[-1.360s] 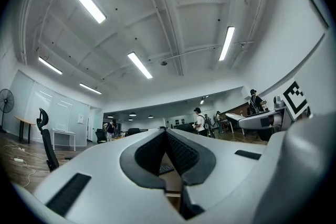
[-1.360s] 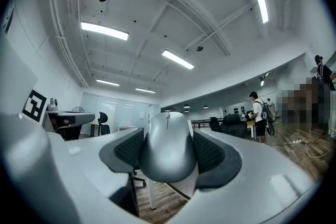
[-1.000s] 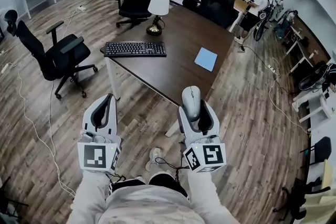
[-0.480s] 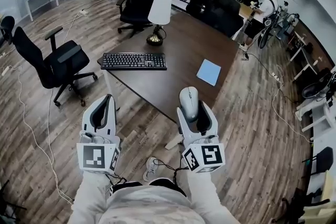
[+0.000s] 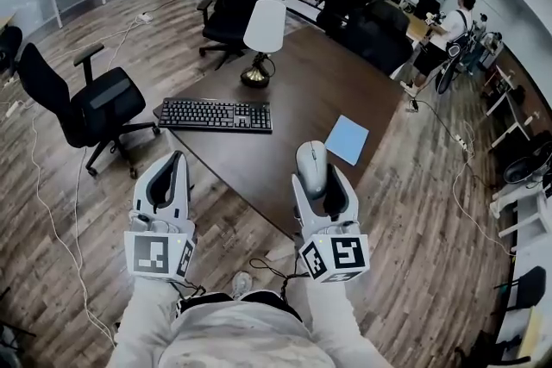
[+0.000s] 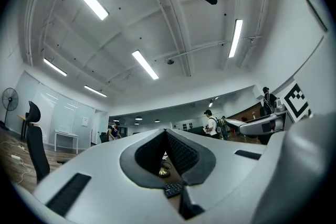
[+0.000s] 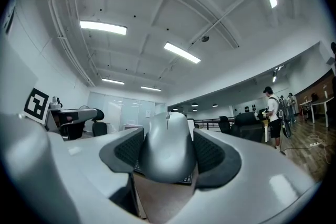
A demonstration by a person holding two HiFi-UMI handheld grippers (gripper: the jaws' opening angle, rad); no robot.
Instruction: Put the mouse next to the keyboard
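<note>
A grey mouse [image 5: 311, 167] [image 7: 167, 147] is clamped between the jaws of my right gripper [image 5: 316, 178] [image 7: 168, 155], held over the near edge of the dark wooden table [image 5: 293, 112]. The black keyboard [image 5: 216, 114] lies on the table's left part, ahead and to the left of the mouse. My left gripper [image 5: 172, 178] [image 6: 167, 157] hangs over the floor in front of the table, its jaws closed with nothing between them. Between the left jaws a corner of the keyboard [image 6: 171, 189] shows.
A lamp with a white shade [image 5: 262, 30] stands behind the keyboard. A blue notepad [image 5: 348, 140] lies to the right on the table. Black office chairs [image 5: 86, 103] stand left and behind. A person [image 5: 448, 34] stands far right. Cables run over the wooden floor [image 5: 52, 185].
The table, keyboard and notepad have come closer and lower in the head view as I walk toward them. Both grippers keep their pose, the mouse still held.
</note>
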